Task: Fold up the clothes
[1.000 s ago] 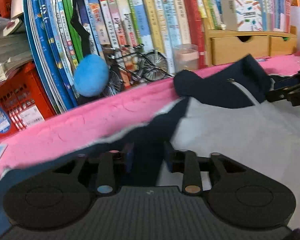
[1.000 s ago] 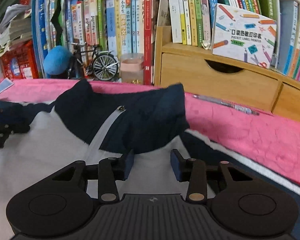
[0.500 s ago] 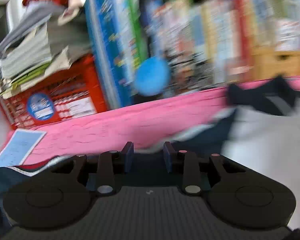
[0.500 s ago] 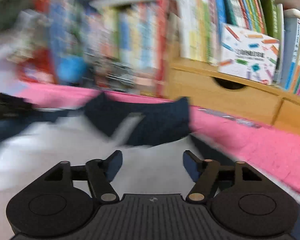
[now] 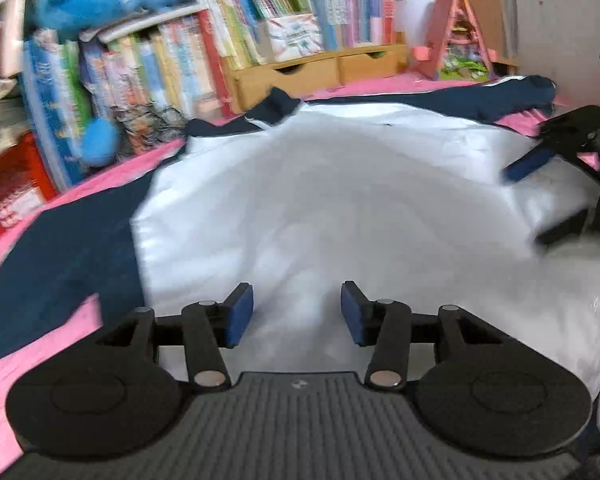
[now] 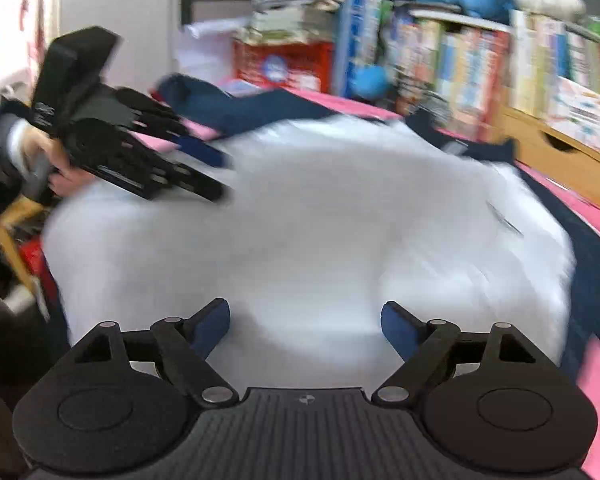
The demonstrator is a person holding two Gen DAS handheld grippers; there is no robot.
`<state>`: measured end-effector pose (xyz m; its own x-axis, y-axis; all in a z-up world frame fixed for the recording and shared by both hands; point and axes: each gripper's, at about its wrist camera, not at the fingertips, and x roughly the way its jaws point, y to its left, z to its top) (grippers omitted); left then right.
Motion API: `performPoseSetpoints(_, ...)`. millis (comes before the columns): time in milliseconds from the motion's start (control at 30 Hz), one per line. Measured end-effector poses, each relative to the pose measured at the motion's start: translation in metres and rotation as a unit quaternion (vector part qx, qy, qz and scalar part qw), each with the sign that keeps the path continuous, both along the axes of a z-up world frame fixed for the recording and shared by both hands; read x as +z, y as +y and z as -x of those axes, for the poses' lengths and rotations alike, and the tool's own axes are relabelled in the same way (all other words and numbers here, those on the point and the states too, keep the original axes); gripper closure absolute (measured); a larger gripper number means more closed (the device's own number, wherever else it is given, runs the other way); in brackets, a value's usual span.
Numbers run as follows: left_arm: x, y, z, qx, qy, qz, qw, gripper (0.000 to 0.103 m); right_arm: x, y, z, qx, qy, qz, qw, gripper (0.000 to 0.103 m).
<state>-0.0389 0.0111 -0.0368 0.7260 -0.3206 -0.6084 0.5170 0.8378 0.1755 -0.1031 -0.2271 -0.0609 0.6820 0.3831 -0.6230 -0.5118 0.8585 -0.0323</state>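
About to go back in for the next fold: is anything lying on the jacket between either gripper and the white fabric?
Nothing visible. The white and navy jacket lies bare under the left gripper and the right gripper. Both sets of jaws are opening with nothing between them. The books and wooden drawers sit behind the pink cloth.

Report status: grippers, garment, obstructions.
Left gripper and right gripper both opening, nothing between jaws. White-and-navy jacket spread flat on pink cover, not yet folded. Nothing lying on it.
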Motion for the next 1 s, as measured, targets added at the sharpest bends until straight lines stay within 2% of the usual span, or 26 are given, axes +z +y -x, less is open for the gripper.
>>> performPoseSetpoints(67,0.004,0.016,0.007,0.044,-0.01,-0.009,0.9989,0.049,0.001,-0.032,0.01,-0.082,-0.005,0.007,0.997,0.017)
performPoseSetpoints(133,0.009,0.029,0.023,0.075,-0.025,-0.016,0.9967,0.051,0.005,-0.049,0.027,-0.165,-0.022,0.031,0.986,0.017)
performPoseSetpoints(200,0.016,0.035,0.046,0.086,-0.042,-0.017,0.9953,0.051,0.007,-0.044,0.059,-0.175,-0.053,0.039,0.982,0.017)
performPoseSetpoints(300,0.019,0.037,0.09,0.073,-0.051,0.008,0.996,0.042,0.011,-0.037,0.107,-0.19,-0.101,0.051,0.975,0.013)
performPoseSetpoints(333,0.018,0.035,0.105,0.069,-0.05,0.016,0.9962,0.038,0.01,-0.03,0.123,-0.184,-0.118,0.054,0.974,0.008)
performPoseSetpoints(400,0.012,0.031,0.129,0.063,-0.047,0.023,0.9966,0.034,-0.002,-0.002,0.151,-0.146,-0.146,0.073,0.976,0.005)
performPoseSetpoints(500,0.001,0.025,0.162,0.051,-0.037,0.028,0.9976,0.034,-0.026,0.043,0.183,-0.079,-0.173,0.125,0.974,0.002)
performPoseSetpoints(567,-0.006,0.021,0.177,0.042,-0.026,0.028,0.9984,0.029,-0.044,0.07,0.197,-0.035,-0.186,0.175,0.966,0.001)
performPoseSetpoints(667,-0.021,0.008,0.192,0.025,-0.02,0.008,0.9995,0.029,-0.07,0.099,0.204,-0.003,-0.211,0.236,0.948,0.0)
performPoseSetpoints(733,-0.028,-0.005,0.197,0.015,-0.032,-0.017,0.9992,0.029,-0.084,0.116,0.2,-0.002,-0.229,0.265,0.937,0.0)
performPoseSetpoints(833,-0.034,-0.02,0.199,0.007,-0.049,-0.039,0.998,0.028,-0.093,0.129,0.187,-0.03,-0.261,0.304,0.916,0.0)
performPoseSetpoints(867,-0.036,-0.023,0.2,0.005,-0.053,-0.043,0.9976,0.027,-0.089,0.129,0.185,-0.043,-0.27,0.301,0.913,0.0)
performPoseSetpoints(1000,-0.038,-0.032,0.199,0.001,-0.072,-0.052,0.996,0.027,-0.052,0.119,0.183,-0.092,-0.3,0.237,0.919,0.0)
